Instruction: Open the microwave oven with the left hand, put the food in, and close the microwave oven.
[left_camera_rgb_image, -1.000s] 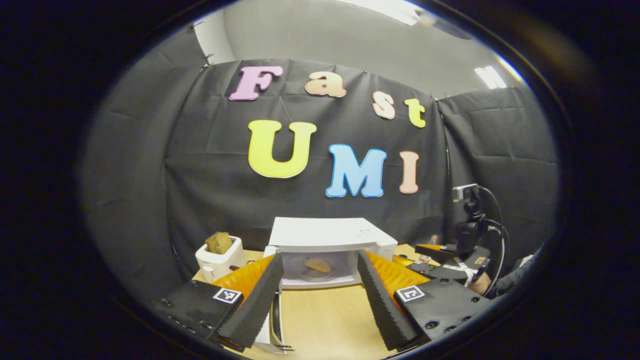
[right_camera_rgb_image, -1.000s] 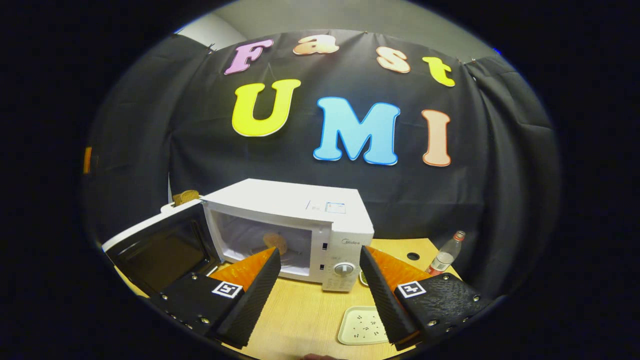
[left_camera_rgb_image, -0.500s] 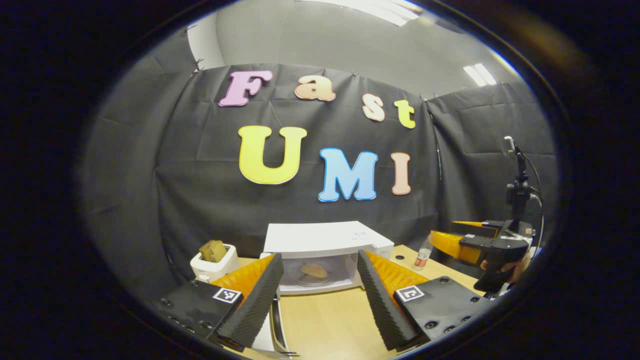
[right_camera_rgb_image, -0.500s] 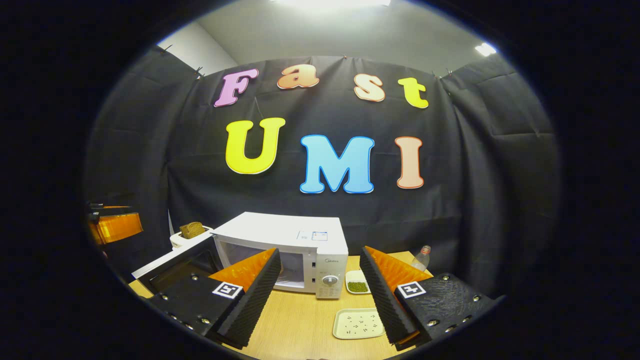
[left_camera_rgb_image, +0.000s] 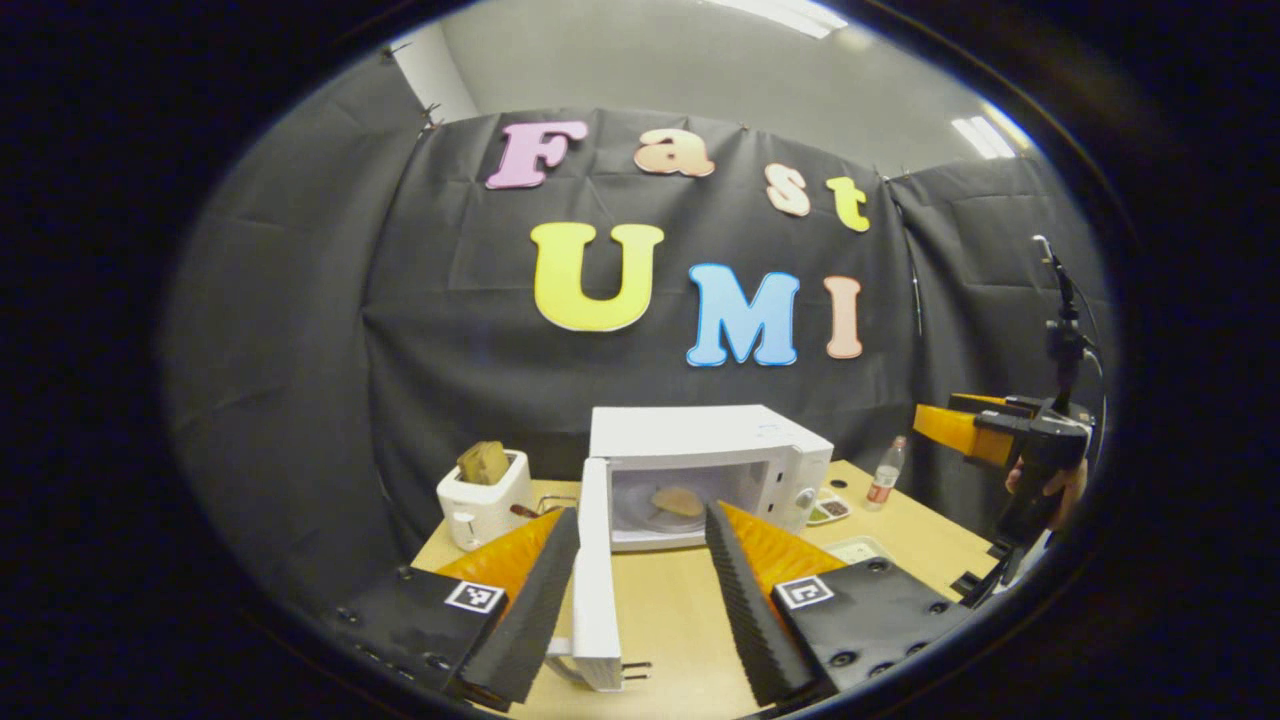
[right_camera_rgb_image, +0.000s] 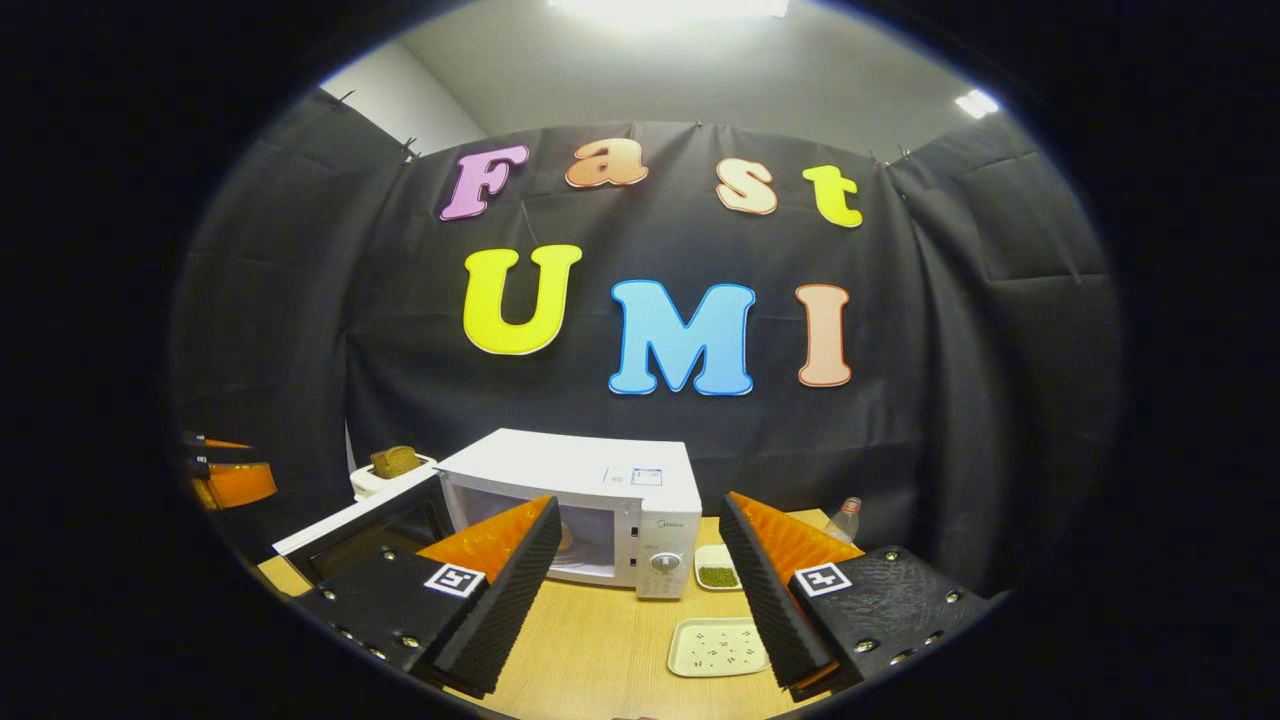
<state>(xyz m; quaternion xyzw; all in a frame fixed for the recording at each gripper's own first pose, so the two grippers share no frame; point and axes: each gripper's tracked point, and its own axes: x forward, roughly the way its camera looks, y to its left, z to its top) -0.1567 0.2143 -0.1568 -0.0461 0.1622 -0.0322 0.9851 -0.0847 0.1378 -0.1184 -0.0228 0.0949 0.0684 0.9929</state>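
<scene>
While the microwave oven (left_camera_rgb_image: 705, 450) stands on the wooden table (left_camera_rgb_image: 680, 620) with its door (left_camera_rgb_image: 597, 570) swung out, the food (left_camera_rgb_image: 678, 500) lies inside the cavity on the turntable, straight ahead of the left gripper (left_camera_rgb_image: 640, 590).

Left gripper: fingers spread wide, holding nothing. The edge of the open door stands between its two fingers, nearer the left finger; whether it touches cannot be told. The door is what stands between this gripper and the cavity.

Right gripper (right_camera_rgb_image: 640, 590): fingers spread wide, holding nothing, well back from the oven. In the left gripper view it appears far off to the right (left_camera_rgb_image: 975, 435), held by a hand (left_camera_rgb_image: 1050, 485).

Around the oven, placed from the grippers:
- Toaster (left_camera_rgb_image: 485, 500), white, with a slice of bread (left_camera_rgb_image: 483, 462) standing up in it; ahead and left of the left gripper, beside the oven.
- Small dish of green beans (right_camera_rgb_image: 717, 572); ahead of the right gripper, just beside the oven's control panel (right_camera_rgb_image: 665, 555).
- Flat tray (right_camera_rgb_image: 720, 646), pale, with dark specks; close ahead between the right gripper's fingers.
- Plastic bottle (right_camera_rgb_image: 845, 518); ahead and right of the right gripper, near the table's far edge.
</scene>
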